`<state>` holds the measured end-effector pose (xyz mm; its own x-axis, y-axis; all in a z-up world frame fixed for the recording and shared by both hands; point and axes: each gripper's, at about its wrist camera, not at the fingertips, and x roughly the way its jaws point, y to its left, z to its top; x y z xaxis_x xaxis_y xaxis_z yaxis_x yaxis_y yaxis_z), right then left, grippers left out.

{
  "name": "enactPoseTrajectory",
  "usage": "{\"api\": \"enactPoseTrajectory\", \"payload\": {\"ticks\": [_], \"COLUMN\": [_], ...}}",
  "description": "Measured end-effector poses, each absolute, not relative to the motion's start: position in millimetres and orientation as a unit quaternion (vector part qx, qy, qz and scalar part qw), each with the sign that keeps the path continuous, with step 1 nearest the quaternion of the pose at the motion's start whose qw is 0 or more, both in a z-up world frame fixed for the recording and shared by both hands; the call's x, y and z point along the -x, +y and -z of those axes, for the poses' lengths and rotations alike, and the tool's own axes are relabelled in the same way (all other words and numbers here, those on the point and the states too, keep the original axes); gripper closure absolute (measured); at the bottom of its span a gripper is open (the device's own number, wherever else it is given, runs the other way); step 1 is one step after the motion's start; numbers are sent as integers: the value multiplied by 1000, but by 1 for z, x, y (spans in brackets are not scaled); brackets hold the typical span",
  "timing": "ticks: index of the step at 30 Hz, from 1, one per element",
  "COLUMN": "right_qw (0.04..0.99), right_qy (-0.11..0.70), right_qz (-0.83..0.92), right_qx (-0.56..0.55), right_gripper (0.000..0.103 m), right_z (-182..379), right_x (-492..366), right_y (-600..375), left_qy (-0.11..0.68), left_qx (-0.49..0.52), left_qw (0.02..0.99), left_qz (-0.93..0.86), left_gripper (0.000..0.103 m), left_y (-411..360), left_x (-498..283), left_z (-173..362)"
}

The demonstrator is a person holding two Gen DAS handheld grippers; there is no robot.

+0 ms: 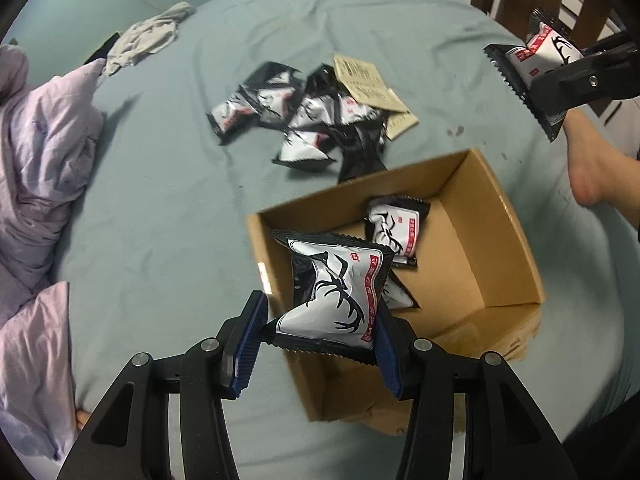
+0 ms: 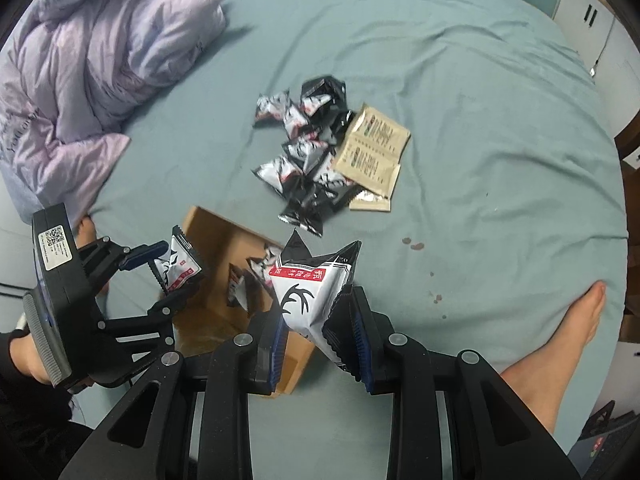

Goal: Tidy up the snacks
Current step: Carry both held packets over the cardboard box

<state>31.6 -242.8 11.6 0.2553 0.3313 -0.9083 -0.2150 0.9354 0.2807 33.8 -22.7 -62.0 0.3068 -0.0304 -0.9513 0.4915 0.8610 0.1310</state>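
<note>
The left gripper (image 1: 320,324) clamps an antler-print snack packet (image 1: 336,284) above the cardboard box (image 1: 500,248), ready for dropping; the right gripper (image 2: 318,332) pinches a second packet (image 2: 312,288) at lower centre.

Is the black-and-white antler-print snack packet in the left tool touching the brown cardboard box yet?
Cannot tell. In the left wrist view the packet, clamped in the left tool, overlaps the cardboard box rim, but no contact or gap shows plainly.
</note>
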Motion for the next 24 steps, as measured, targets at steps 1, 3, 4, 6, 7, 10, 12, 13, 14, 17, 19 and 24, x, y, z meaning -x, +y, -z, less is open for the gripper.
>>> {"api": "enactPoseTrajectory", "payload": {"ticks": [1,3,4,6,7,10,12,13,14,17,19,24], "right_qw": [788,784,783,782,782,782,782,782,781,780,779,783], "right_qy": [589,596,598,599,599,599,598,598,599,601,602,596], "right_qz": [-172,-170,-169,-166,-166,-168,-171,-171,-171,-167,-165,-167], "right_qx": [-47,-44,-43,-38,-37,-39,-40,-41,-42,-44,-49,-55], "right_gripper": [76,76,76,76,76,76,76,76,76,76,76,76], "right_z": [-8,-2,0,3,5,6,8,9,10,14,14,9], "right_x": [-33,-38,-39,-43,-44,-45,-46,-46,-46,-47,-47,-46], "right_y": [-240,-236,-234,-230,-229,-227,-228,-228,-229,-231,-233,-233], "left_qy": [558,541,535,529,535,537,534,534,535,538,525,500], "left_qx": [-212,-232,-237,-247,-254,-268,-279,-281,-282,-285,-299,-283], "left_qw": [785,790,792,793,787,779,777,775,773,769,775,796], "left_qz": [165,173,173,173,176,182,185,188,191,194,185,191], "left_gripper": [53,53,53,53,53,53,53,52,51,40,28,27], "left_y": [-25,-33,-36,-41,-45,-53,-57,-59,-60,-61,-62,-54], "left_x": [-33,-32,-32,-31,-31,-29,-27,-26,-26,-25,-23,-23], "left_z": [63,65,65,69,75,84,87,88,89,90,86,60]}}
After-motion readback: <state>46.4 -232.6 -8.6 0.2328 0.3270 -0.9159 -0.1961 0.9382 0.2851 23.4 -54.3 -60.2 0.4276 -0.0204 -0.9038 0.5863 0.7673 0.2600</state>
